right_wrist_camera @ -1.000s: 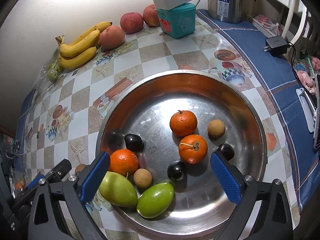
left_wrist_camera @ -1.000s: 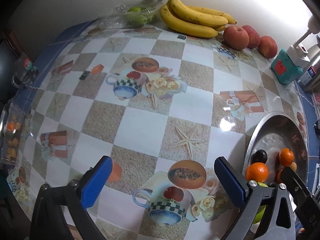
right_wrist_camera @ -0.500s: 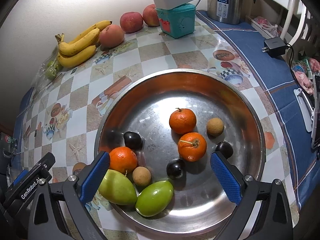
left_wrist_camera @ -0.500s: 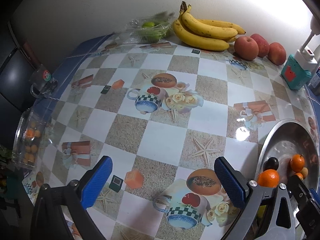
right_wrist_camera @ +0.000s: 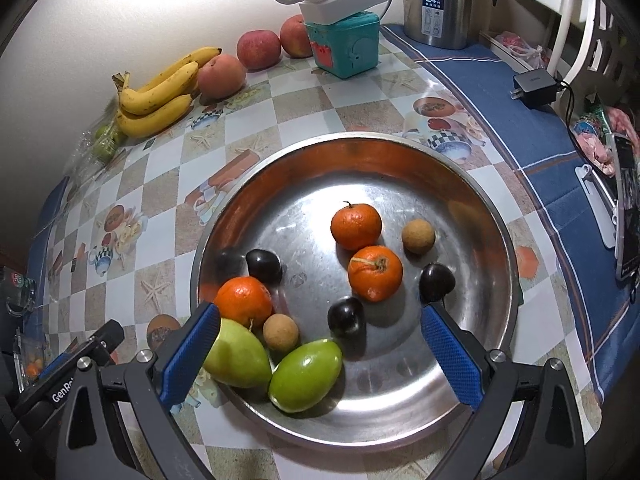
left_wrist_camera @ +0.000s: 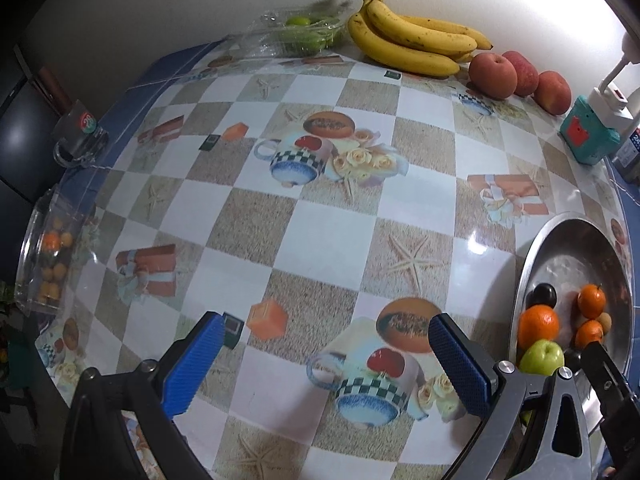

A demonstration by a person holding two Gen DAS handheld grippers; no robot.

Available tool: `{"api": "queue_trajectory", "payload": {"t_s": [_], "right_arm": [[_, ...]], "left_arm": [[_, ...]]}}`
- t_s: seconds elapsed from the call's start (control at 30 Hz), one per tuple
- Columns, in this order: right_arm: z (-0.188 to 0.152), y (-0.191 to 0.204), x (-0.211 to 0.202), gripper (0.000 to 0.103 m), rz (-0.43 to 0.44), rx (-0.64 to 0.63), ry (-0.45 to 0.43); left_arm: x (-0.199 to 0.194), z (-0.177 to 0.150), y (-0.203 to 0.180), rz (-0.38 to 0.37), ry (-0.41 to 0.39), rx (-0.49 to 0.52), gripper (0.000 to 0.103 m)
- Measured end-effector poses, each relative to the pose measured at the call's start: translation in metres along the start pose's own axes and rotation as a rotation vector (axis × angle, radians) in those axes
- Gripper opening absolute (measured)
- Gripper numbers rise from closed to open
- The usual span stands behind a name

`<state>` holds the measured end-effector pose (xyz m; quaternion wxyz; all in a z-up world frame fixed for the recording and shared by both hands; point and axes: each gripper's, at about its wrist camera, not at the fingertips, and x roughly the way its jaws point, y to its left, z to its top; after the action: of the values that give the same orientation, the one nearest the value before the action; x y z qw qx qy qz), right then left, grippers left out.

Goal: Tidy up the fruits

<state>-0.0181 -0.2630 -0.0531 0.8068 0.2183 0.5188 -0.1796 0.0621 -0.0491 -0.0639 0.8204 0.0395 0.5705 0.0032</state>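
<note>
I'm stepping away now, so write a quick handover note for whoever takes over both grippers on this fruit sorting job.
Left gripper: open, empty, over bare tablecloth beside the steel tray.
Right gripper: open, empty, above the tray's near edge.
In the tray: three oranges, three dark plums, two small brown fruits, two green fruits.
Outside it, by the wall: bananas, three red apples, a clear pack of green fruit.
Nothing is held. Which fruit goes next cannot be told.
</note>
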Motion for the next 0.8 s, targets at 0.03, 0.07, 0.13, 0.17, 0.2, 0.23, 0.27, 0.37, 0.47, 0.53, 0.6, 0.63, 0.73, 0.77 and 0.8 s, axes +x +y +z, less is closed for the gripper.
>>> {"api": "queue_trajectory", "payload": {"t_s": [0.03,0.07,0.13,0.17,0.2,0.23,0.27,0.37,0.47,0.53,0.6,0.63,0.73,0.77,0.8], "right_arm": [[-0.002,0.000,-0.001,0.100,0.002,-0.001,0.003],[-0.004,0.000,-0.002,0.100,0.003,-0.001,0.004],[-0.008,0.000,-0.004,0.100,0.002,0.001,0.001],[-0.010,-0.001,-0.005,0.100,0.002,0.002,0.001],[-0.012,-0.001,-0.006,0.100,0.002,0.004,0.001],[-0.013,-0.002,-0.007,0.100,0.003,0.006,0.002],[-0.015,-0.002,-0.007,0.100,0.004,0.008,0.004],[-0.020,-0.004,-0.010,0.100,0.002,-0.001,0.007],[-0.026,-0.004,-0.013,0.100,-0.007,-0.018,0.012],[-0.030,-0.005,-0.015,0.100,-0.010,-0.025,0.015],[-0.032,-0.005,-0.017,0.100,-0.006,-0.028,0.014],[-0.033,-0.005,-0.019,0.100,-0.004,-0.029,0.011],[-0.034,-0.004,-0.025,0.100,0.000,-0.033,-0.009],[-0.035,-0.003,-0.027,0.100,0.001,-0.038,-0.013],[-0.035,-0.002,-0.029,0.100,0.003,-0.043,-0.018]], "left_arm": [[-0.001,-0.001,0.001,-0.001,0.002,-0.001,0.103],[-0.003,-0.004,0.002,-0.004,0.003,-0.002,0.103],[-0.005,-0.007,0.004,-0.010,0.004,-0.003,0.103],[-0.007,-0.010,0.005,-0.015,0.006,0.000,0.103],[-0.008,-0.012,0.006,-0.018,0.008,0.002,0.103],[-0.009,-0.013,0.006,-0.019,0.010,0.006,0.103],[-0.011,-0.016,0.006,-0.018,0.011,0.011,0.103],[-0.017,-0.021,0.007,-0.012,-0.002,0.026,0.103],[-0.024,-0.025,0.007,0.003,-0.027,0.040,0.103],[-0.028,-0.027,0.008,0.006,-0.036,0.050,0.103],[-0.031,-0.028,0.008,0.004,-0.044,0.055,0.103],[-0.033,-0.028,0.008,0.002,-0.050,0.056,0.103],[-0.040,-0.029,0.009,0.003,-0.072,0.060,0.103],[-0.042,-0.029,0.009,0.004,-0.079,0.062,0.103],[-0.044,-0.029,0.010,0.003,-0.085,0.063,0.103]]}}
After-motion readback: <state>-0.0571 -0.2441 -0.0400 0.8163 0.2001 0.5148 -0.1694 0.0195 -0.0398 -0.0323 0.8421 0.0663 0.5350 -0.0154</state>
